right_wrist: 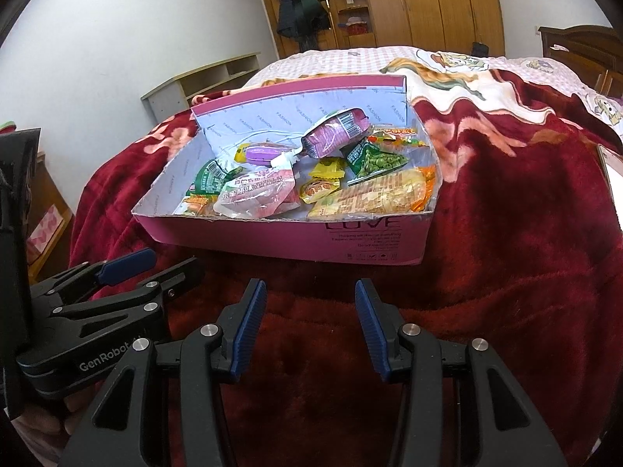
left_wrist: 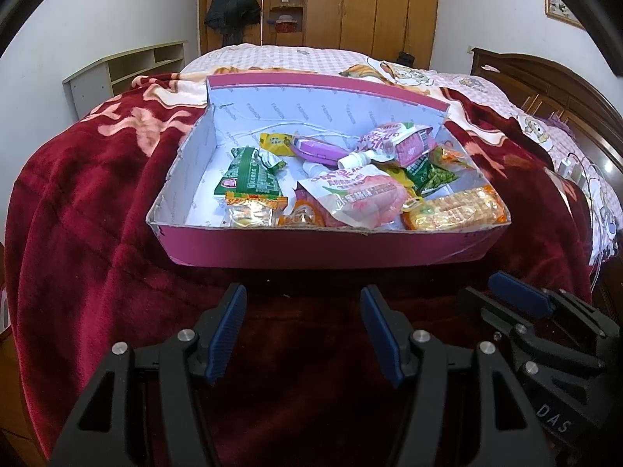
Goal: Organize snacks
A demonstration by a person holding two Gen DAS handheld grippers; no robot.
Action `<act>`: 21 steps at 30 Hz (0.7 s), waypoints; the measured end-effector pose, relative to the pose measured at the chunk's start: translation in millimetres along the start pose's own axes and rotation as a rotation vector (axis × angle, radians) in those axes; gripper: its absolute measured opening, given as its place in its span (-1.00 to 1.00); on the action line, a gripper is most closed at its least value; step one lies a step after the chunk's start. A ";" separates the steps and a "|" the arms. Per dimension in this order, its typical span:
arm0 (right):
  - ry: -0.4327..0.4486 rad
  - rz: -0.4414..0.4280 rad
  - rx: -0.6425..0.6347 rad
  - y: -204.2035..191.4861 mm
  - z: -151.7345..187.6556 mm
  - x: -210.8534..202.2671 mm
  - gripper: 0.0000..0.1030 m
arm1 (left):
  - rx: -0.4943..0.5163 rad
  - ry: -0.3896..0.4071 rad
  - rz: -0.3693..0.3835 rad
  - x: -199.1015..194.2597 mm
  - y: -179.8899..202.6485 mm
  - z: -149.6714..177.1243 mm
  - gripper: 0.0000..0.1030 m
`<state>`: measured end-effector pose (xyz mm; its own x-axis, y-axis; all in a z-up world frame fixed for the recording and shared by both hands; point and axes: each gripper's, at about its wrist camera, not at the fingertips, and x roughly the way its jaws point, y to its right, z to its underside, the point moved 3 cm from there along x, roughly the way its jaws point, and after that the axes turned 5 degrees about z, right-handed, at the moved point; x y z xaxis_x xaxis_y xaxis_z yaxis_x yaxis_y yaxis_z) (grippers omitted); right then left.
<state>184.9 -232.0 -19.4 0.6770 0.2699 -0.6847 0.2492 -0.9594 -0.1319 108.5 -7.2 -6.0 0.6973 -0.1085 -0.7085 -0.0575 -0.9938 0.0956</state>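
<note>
- Holding both grippers low at the bottom of the frame, you have the left gripper (left_wrist: 303,334) and the right gripper (right_wrist: 311,327) with jaws spread apart and nothing between them.
- Every snack in view lies inside the pink cardboard box (left_wrist: 319,243) at the centre of the frame, on the red blanket (left_wrist: 97,214); none shows on the bedding around it.
- That fits two readings: snacks gathered and the job near its close, or a jumbled pile waiting to be sorted. Check which before you reach in.
- If you pick, take a loose top piece: the pink spouted pouch (left_wrist: 350,198) overlaps its neighbours, and the purple pouch (right_wrist: 337,132) leans on the back wall.
- Grip crinkly packets by a sealed edge, since foil likely slips from the pads.
- The long orange cracker pack (left_wrist: 455,208) sits tight against the near right wall, so come down from above.
- The green pea bag (right_wrist: 373,161) is half buried.
- Mind the soft blanket: pressing on the box's near wall could tip it.
- The two grippers are close side by side; keep them from clashing.
</note>
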 end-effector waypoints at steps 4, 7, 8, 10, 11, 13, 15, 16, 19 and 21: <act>-0.001 0.000 0.000 -0.1 0.1 0.0 -0.05 | 0.006 0.006 -0.002 0.4 2.2 0.8 0.24; -0.001 0.000 0.000 -0.2 0.1 0.0 -0.05 | 0.004 0.004 -0.001 0.6 2.3 0.8 0.24; -0.001 -0.001 0.000 -0.2 0.3 -0.1 -0.05 | 0.003 0.004 -0.002 0.1 2.2 0.9 0.24; -0.001 0.000 0.000 -0.3 0.2 0.0 -0.05 | 0.001 0.003 -0.003 0.2 2.0 0.8 0.24; -0.001 0.000 0.000 -0.4 0.4 -0.1 -0.05 | 0.002 0.003 -0.003 0.2 1.9 0.8 0.24; -0.001 0.000 0.001 -0.3 0.2 0.0 -0.05 | 0.002 0.003 -0.002 0.4 1.7 0.8 0.24; -0.001 0.000 0.001 -0.2 0.0 0.0 -0.05 | 0.002 0.002 -0.003 0.4 1.7 0.8 0.24; -0.002 0.000 0.001 -0.2 0.3 -0.1 -0.05 | 0.003 0.002 -0.003 0.6 1.2 1.0 0.24; -0.003 0.000 0.002 -0.2 1.2 -0.5 -0.05 | 0.001 0.000 -0.002 0.9 0.2 1.4 0.24; -0.004 0.000 0.001 -1.0 1.7 0.3 -0.05 | 0.002 0.000 -0.004 0.9 0.3 1.4 0.24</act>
<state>183.7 -231.1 -20.7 0.6741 0.2700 -0.6875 0.2486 -0.9594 -0.1331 108.1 -7.7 -7.6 0.6976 -0.1048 -0.7088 -0.0565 -0.9942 0.0914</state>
